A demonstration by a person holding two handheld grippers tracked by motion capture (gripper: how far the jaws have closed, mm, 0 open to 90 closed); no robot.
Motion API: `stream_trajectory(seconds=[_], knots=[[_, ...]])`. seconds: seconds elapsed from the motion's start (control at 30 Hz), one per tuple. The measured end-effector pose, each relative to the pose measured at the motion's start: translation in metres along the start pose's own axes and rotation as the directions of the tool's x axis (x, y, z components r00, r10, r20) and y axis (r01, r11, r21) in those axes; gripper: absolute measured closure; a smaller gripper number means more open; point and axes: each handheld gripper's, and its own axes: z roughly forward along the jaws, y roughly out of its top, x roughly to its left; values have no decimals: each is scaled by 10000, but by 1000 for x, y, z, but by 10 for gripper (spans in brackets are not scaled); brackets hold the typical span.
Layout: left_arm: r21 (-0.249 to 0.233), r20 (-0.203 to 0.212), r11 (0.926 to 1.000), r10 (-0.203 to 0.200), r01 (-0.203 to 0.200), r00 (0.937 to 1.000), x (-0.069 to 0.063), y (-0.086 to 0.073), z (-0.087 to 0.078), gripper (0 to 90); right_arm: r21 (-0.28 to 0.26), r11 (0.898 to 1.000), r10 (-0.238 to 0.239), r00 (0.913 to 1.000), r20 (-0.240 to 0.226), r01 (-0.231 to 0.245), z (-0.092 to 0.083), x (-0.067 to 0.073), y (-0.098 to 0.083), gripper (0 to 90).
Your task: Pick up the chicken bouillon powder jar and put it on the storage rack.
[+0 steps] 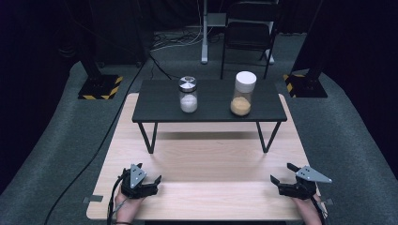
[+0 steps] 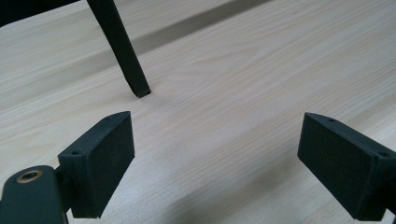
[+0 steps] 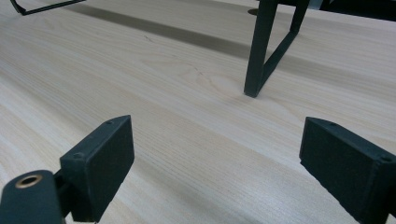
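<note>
Left gripper [image 1: 146,180] and right gripper [image 1: 281,174] are held near the table's near edge, jaws apart, empty. Two jars [image 1: 188,94] on the black shelf [image 1: 150,105]: judged rigid, slippery, breakable; mid-body grasp advised.

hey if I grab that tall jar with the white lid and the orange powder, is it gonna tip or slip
Probably tippy: the tall jar is narrow and upright on the small black stand, so a push near the white lid could topple it. Its orange powder sits low, which likely steadies it somewhat. The clear wall looks smooth, so it may be slippery; grip mid-body.
</note>
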Motion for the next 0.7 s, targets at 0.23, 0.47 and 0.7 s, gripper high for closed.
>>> stream_trajectory(seconds=[0.23,0.47,0.7], knots=[[-5,-20,10000,47,-47,10000,-1,0,0,105,78,10000,-43,10000,-28,44,1,0,1,90],[-2,-5,10000,42,-42,10000,-1,0,0,105,123,9999,-67,10000,-63,68,1,0,2,90],[-7,-17,10000,67,-67,10000,-1,0,0,105,150,9998,-88,10000,-46,89,2,1,3,90]])
